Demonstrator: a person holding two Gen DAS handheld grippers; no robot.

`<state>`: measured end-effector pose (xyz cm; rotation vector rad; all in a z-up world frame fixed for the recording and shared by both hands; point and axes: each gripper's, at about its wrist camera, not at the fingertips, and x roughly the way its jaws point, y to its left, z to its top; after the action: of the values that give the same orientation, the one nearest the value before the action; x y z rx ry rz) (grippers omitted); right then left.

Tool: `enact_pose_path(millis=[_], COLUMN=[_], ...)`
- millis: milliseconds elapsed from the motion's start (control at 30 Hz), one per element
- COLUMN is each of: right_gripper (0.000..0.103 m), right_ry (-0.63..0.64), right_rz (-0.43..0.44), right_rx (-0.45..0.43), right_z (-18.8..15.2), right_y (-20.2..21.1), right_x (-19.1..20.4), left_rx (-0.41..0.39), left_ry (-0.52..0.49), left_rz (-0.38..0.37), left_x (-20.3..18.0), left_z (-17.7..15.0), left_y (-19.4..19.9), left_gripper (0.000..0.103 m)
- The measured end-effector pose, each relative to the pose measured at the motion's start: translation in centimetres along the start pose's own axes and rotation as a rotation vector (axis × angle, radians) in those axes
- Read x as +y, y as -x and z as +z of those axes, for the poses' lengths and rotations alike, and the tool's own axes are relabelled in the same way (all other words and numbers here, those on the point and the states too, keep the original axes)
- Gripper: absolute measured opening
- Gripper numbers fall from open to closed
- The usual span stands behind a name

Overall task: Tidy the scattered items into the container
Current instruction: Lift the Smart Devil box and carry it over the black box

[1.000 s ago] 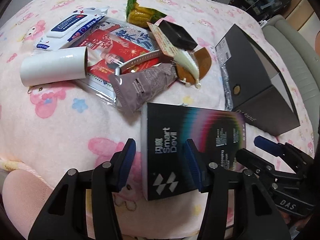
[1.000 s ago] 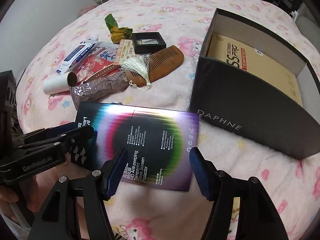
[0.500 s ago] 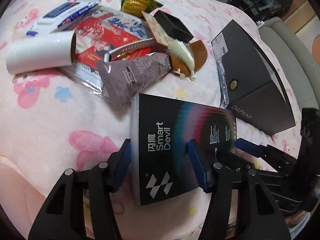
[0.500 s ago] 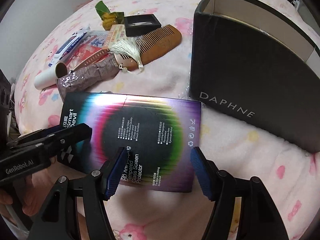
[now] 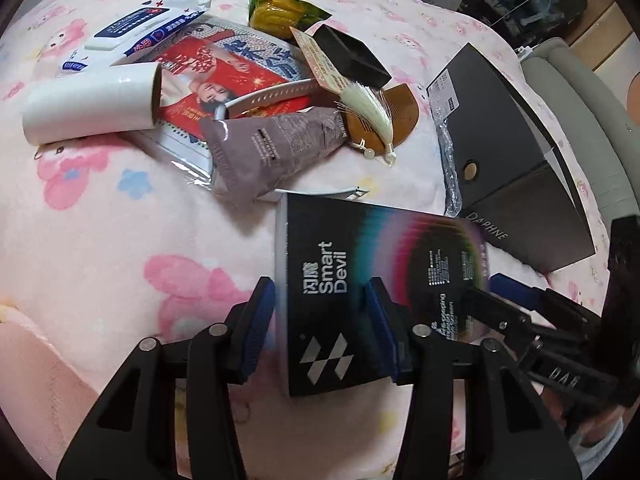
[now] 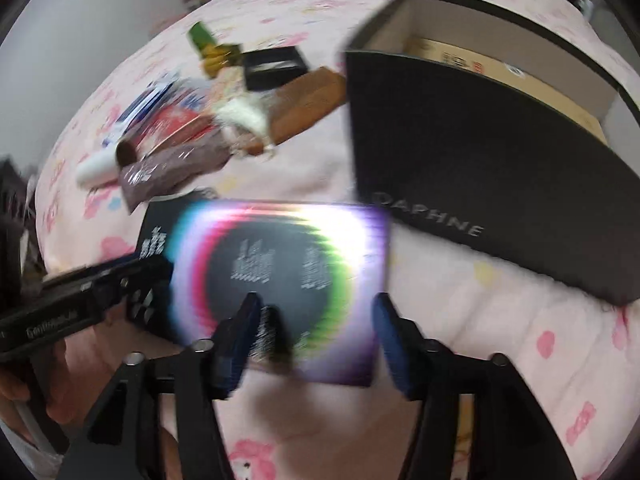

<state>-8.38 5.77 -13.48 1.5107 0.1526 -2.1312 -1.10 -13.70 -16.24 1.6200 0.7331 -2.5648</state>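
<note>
Black and rainbow-printed, the flat package (image 5: 380,292) lies on the pink blanket (image 5: 120,240) just beside the shoebox (image 6: 480,152), well placed to lift in. The left gripper (image 5: 320,328) and right gripper (image 6: 316,336) both stand with jaws apart straddling opposite ends, probably to share its width.

Both grippers were matte black, each linkage arm studded with round silver screws. The left gripper (image 5: 320,328) and right gripper (image 6: 316,340) carried ribbed blue fingers (image 5: 258,326). White lettering marked their bodies. The right-wrist view was blurred.
</note>
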Motion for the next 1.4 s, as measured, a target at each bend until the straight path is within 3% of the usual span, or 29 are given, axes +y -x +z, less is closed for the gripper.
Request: enact_pose_path(millis=[133,267,367,633,767,967,1200,1400], right_gripper=[0.07,0.063,0.058,0.057,0.057,0.057,0.057,0.057], right_ry=[-0.053,-0.102,-0.079,-0.036,-0.058,-0.143,-0.22,-0.306], right_rz=[0.062,0.121,0.113,0.089,0.056,-0.012,-0.063,-0.045], right_rx=[0.017,0.03,-0.011,-0.195,-0.283,-0.342,-0.314,-0.23], right_z=[0.2,0.4,0.7,1.5,2.5,3.5,4.3,5.5], right_y=[-0.8,-1.3,0.9,10.2,13.7,16.3,16.3,13.3], right_x=[-1.2,-2.4,-1.9,-1.9,-4.1,-9.3,-15.7,-20.7], left_rx=[0.006,0.007,-0.022,-0.144,-0.133,-0.116,-0.052,0.045], left_ry=[0.009,0.012,0.006,-0.104,-0.157,-0.236,-0.292,-0.28], left_rz=[-0.013,-0.023,-0.063,-0.122,-0.156,-0.206,-0.245,-0.19], left_x=[0.0,-0.3,-0.8,-6.5,-10.4,-16.3,-22.1,-24.6], left_z=[-0.1,0.0,0.1,1.9,3.9,6.9,9.8,11.2], left_y=[-0.8,0.2,2.6,9.1,8.0,6.5,2.7,-2.6], left_gripper=[0.061,0.059,0.059,0.059,0.058,0.058,0.058,0.058])
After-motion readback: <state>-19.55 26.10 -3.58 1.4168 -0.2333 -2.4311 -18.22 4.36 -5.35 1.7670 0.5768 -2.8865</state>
